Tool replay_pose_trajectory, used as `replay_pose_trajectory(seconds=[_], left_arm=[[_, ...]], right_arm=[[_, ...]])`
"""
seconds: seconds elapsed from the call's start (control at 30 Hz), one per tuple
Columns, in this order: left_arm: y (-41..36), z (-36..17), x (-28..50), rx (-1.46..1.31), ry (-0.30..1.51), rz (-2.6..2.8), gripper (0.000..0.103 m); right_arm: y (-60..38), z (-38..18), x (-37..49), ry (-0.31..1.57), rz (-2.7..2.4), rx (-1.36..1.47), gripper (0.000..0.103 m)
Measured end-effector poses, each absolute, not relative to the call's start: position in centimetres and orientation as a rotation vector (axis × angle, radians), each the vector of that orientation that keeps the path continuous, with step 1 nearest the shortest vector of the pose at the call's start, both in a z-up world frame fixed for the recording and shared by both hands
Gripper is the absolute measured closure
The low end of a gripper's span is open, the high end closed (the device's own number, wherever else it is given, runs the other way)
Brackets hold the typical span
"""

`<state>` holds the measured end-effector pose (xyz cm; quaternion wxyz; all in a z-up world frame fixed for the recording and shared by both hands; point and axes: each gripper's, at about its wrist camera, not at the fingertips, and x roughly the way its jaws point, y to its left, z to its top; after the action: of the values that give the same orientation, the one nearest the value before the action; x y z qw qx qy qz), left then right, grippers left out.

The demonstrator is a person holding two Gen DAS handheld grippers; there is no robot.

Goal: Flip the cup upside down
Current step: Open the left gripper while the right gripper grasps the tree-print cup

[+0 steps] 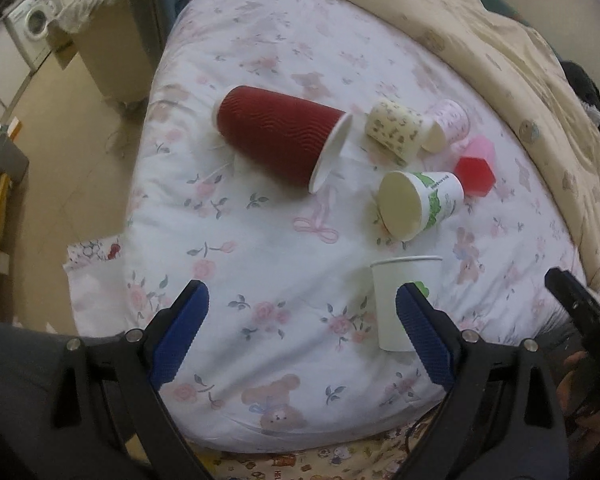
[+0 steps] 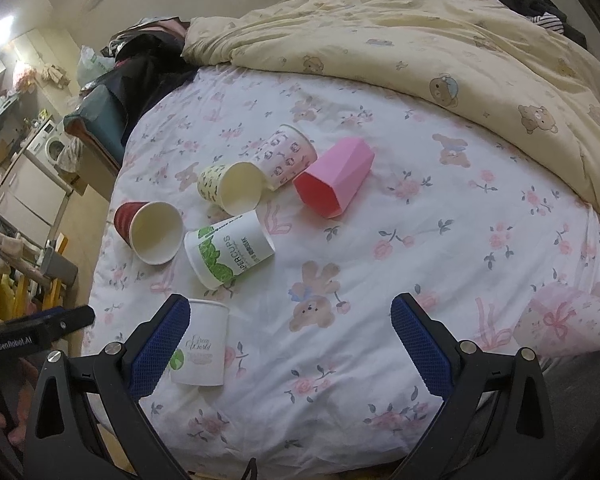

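Observation:
Several cups sit on a floral bedsheet (image 1: 260, 240). A white paper cup (image 1: 396, 300) stands near the front edge; whether rim up or down I cannot tell. It also shows in the right wrist view (image 2: 202, 344). The others lie on their sides: a red ribbed cup (image 1: 276, 136) (image 2: 148, 232), a white-and-green cup (image 1: 420, 204) (image 2: 228, 254), a yellow patterned cup (image 1: 396, 128) (image 2: 232, 186), a pink patterned cup (image 1: 452, 120) (image 2: 286, 156) and a pink faceted plastic cup (image 1: 476, 168) (image 2: 334, 178). My left gripper (image 1: 302, 336) is open and empty, its right finger in front of the standing cup. My right gripper (image 2: 290, 344) is open and empty, the cup behind its left finger.
A cream duvet (image 2: 420, 40) is bunched along the far and right side of the bed. Dark clothes (image 2: 148, 64) lie at the far left corner. The bed's left edge drops to the floor, with a washing machine (image 1: 32, 24) beyond. A pink wrapped bundle (image 2: 572, 320) lies at right.

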<state>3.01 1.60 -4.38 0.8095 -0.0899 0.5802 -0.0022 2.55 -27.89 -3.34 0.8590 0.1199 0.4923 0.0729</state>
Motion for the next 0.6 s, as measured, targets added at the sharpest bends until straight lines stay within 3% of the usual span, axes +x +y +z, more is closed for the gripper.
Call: replay_pose_trajectory(seconds=[0.6], left_arm=[[3.4,-4.2,2.5,-0.261,1.168,0.074,0.011]], right_arm=[[-21.0,-7.6,0.7,1.223,0.312,0.24,0.001]])
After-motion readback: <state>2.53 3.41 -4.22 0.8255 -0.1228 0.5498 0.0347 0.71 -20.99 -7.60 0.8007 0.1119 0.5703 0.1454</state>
